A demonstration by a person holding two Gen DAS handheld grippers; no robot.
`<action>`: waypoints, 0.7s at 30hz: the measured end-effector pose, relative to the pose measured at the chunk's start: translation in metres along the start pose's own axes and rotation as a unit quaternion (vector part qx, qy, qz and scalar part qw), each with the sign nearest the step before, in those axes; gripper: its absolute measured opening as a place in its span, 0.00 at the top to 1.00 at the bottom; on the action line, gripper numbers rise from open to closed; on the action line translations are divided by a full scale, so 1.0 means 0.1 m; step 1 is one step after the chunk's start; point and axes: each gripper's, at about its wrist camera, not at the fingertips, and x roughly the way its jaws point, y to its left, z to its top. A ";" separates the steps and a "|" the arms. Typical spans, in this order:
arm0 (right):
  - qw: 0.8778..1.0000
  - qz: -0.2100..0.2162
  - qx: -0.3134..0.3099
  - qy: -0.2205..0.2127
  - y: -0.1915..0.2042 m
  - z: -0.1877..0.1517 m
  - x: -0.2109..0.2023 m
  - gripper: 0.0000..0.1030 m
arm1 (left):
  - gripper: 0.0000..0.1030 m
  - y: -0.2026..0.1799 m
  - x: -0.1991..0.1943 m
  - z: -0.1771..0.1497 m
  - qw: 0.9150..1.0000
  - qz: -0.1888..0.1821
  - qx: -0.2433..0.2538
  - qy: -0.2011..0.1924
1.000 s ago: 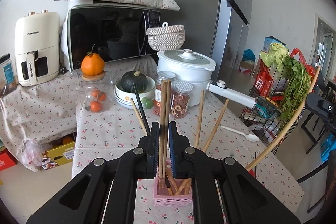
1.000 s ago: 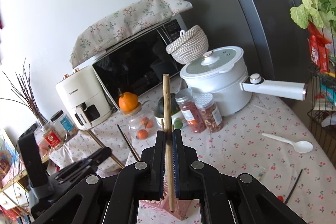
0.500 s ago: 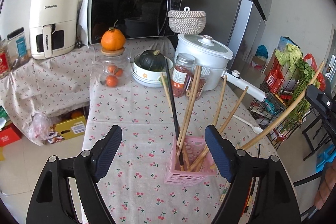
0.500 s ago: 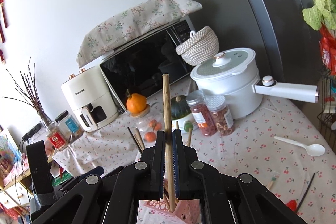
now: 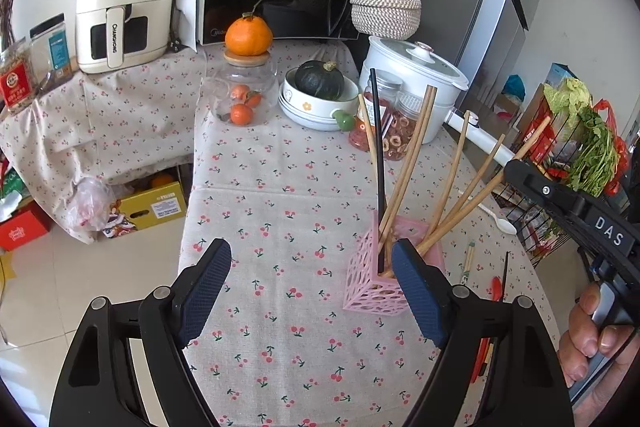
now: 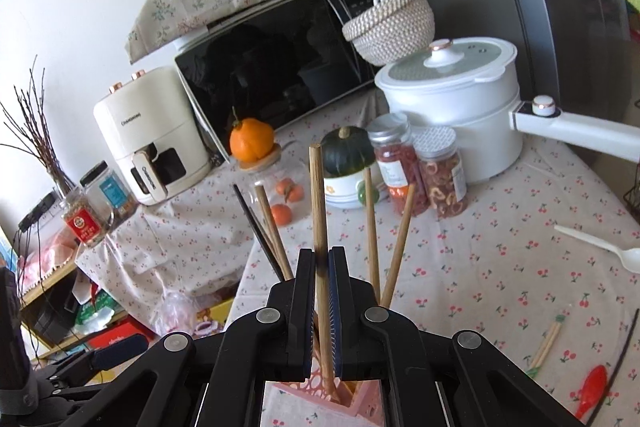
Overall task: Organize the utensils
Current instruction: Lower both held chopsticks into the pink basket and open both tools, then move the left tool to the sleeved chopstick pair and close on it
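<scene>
Nearest in the left wrist view, the left gripper (image 5: 310,291) hangs over the cherry-print desk (image 5: 280,187) with its fingers (image 5: 202,285) spread wide and nothing between them; its log-side motion shows they have just been opening. Its right finger stands just in front of the pink holder (image 5: 374,285), a perforated square cup on the desk, not pressing on it. In the holder lean several wooden chopsticks (image 5: 408,167) and one black chopstick (image 5: 378,167).

The right gripper (image 6: 321,291) has its fingers closed narrowly on a single wooden chopstick (image 6: 318,203), which stands nearly upright with its lower end reaching down into the holder's mouth.

To the right of the holder lie a loose pair of chopsticks (image 6: 546,345), a red spoon (image 6: 590,389) and, farther out, a white plastic spoon (image 6: 600,247).

Beyond, two spice jars (image 6: 420,173) stand beside a bowl holding a dark squash (image 6: 346,157), a glass jar topped by an orange (image 6: 252,141), and a white pot (image 6: 452,99). Farthest back are the microwave (image 6: 272,75) and an air fryer (image 6: 148,131).
</scene>
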 end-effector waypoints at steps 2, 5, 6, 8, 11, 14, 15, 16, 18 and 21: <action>1.000 -0.005 0.003 0.012 -0.01 -0.02 0.10 0.94 | 0.18 0.01 0.00 -0.01 1.000 0.001 0.002 0.001; 1.000 -0.009 0.013 0.019 -0.04 -0.04 0.18 0.90 | 0.18 0.02 0.00 -0.01 1.000 0.000 0.003 0.003; 1.000 -0.013 0.017 0.018 -0.06 -0.04 0.18 0.90 | 0.18 0.02 0.00 -0.01 1.000 -0.001 0.004 0.005; 1.000 -0.012 0.021 0.016 -0.09 -0.02 0.16 0.88 | 0.18 0.02 -0.01 -0.02 1.000 -0.003 0.005 0.006; 1.000 -0.014 0.022 0.007 -0.11 0.02 0.07 0.76 | 0.18 0.00 -0.03 -0.05 1.000 -0.003 0.009 0.009; 1.000 -0.018 0.012 -0.002 -0.12 0.04 -0.06 0.58 | 0.17 -0.03 -0.04 -0.07 1.000 -0.005 0.013 0.015; 1.000 -0.021 0.007 -0.003 -0.12 0.05 -0.11 0.55 | 0.17 -0.05 -0.04 -0.09 1.000 -0.007 0.015 0.018; 1.000 -0.027 0.000 -0.002 -0.13 0.05 -0.15 0.49 | 0.16 -0.07 -0.04 -0.10 1.000 -0.008 0.016 0.020; 0.999 -0.044 -0.016 -0.002 -0.16 0.04 -0.25 0.40 | 0.15 -0.11 -0.06 -0.14 0.999 -0.013 0.019 0.024; 0.997 -0.069 -0.034 -0.003 -0.25 0.02 -0.41 0.26 | 0.13 -0.20 -0.07 -0.20 0.999 -0.016 0.027 0.031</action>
